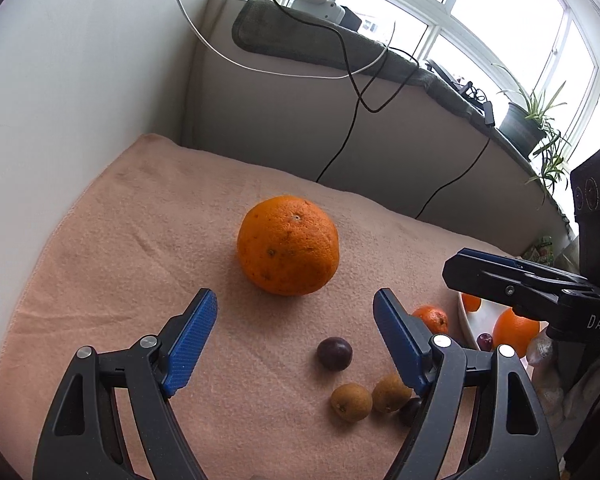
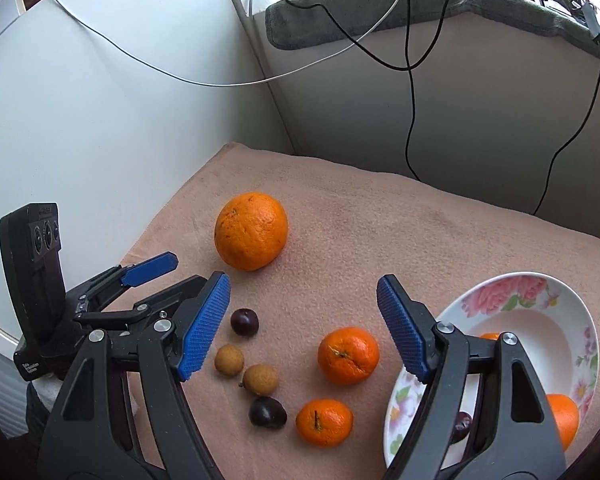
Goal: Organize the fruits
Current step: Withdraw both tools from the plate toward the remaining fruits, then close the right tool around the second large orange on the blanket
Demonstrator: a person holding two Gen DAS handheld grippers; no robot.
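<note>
A large orange [image 1: 288,245] [image 2: 251,231] lies on the peach towel [image 1: 140,216] [image 2: 420,232]. My left gripper [image 1: 296,316] is open and empty just short of it; it also shows in the right wrist view [image 2: 168,276]. My right gripper [image 2: 304,312] is open and empty above two mandarins [image 2: 348,355] [image 2: 324,422], two dark plums [image 2: 244,321] [image 2: 267,411] and two brown longans [image 2: 229,359] [image 2: 260,379]. A floral plate [image 2: 540,292] at the right holds an orange [image 2: 564,420], a plum [image 2: 461,426] and another small orange fruit, partly hidden by my finger.
White walls [image 2: 100,120] stand left and behind the towel. A ledge with a grey mat [image 2: 380,4], chargers and hanging cables [image 2: 410,120] runs along the back. A potted plant [image 1: 528,120] sits by the window.
</note>
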